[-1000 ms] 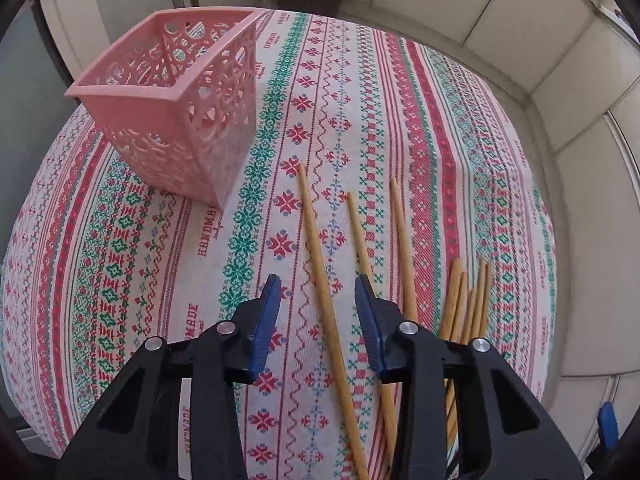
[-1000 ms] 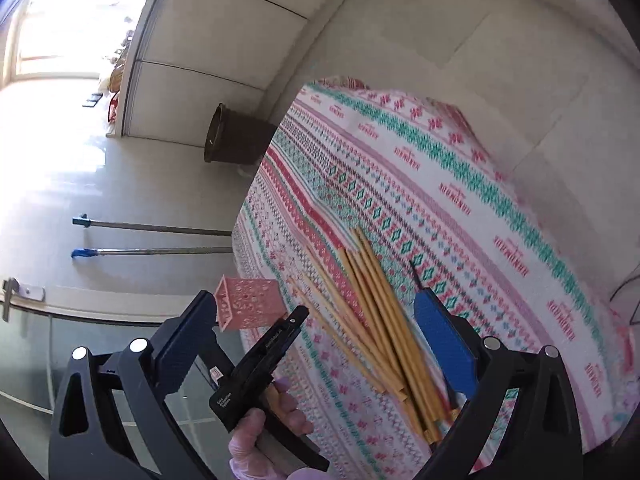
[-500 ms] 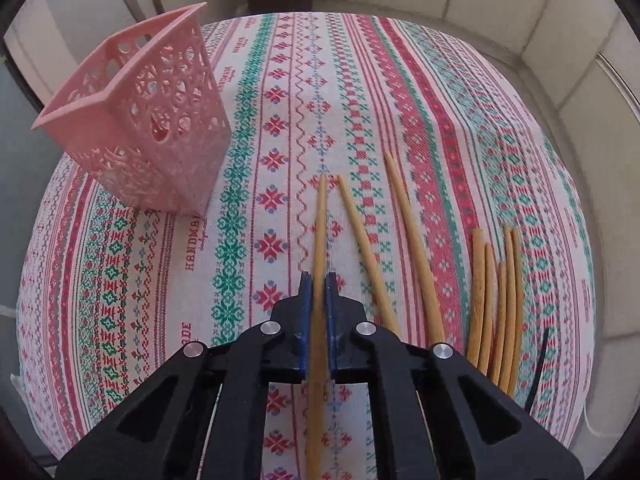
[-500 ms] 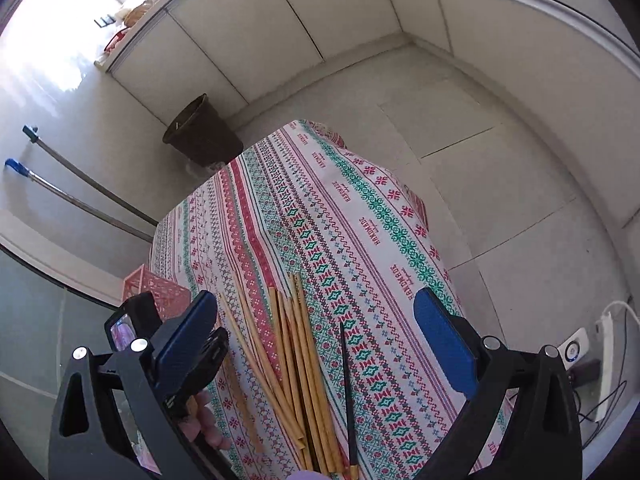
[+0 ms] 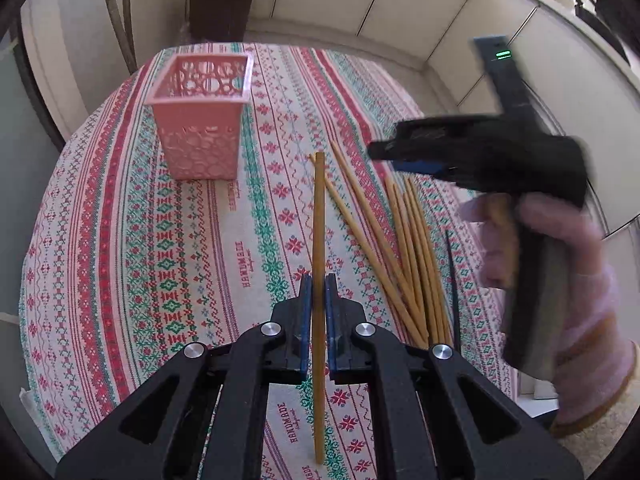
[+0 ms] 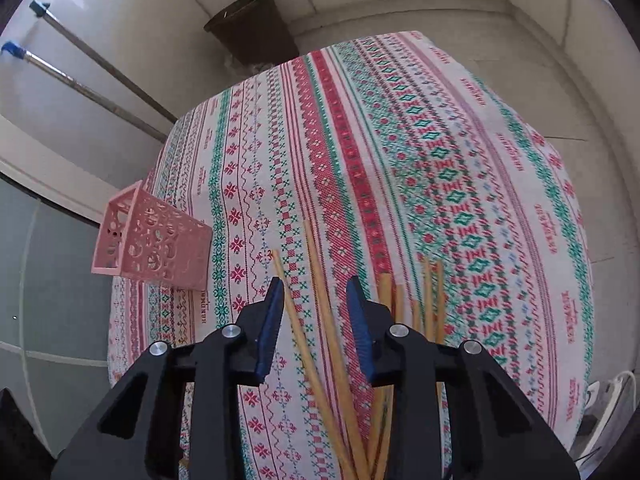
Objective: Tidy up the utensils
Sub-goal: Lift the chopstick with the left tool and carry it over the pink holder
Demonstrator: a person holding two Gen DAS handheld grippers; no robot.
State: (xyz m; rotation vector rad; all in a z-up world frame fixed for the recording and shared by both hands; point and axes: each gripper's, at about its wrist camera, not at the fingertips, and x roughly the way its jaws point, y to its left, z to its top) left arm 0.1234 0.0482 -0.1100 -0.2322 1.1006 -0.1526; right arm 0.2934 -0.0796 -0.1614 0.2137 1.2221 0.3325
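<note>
Between the left gripper's (image 5: pixel 319 300) blue pads, one chopstick (image 5: pixel 319 216) clamped, its rear end cut off by the jaws. Right gripper (image 6: pixel 316 312) spread wide over loose chopsticks (image 6: pixel 332 332); their near ends hidden. Pink basket (image 5: pixel 200 120) upright near cloth's (image 5: pixel 120 240) far-left edge.

Home setting: patterned tablecloth (image 6: pixel 400 160), tiled floor (image 6: pixel 560 80), dark bin (image 5: pixel 222 8).

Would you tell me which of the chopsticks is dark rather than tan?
The thin black chopstick at the right edge of the tan chopsticks; every other stick, including the one in the left gripper, is tan.
</note>
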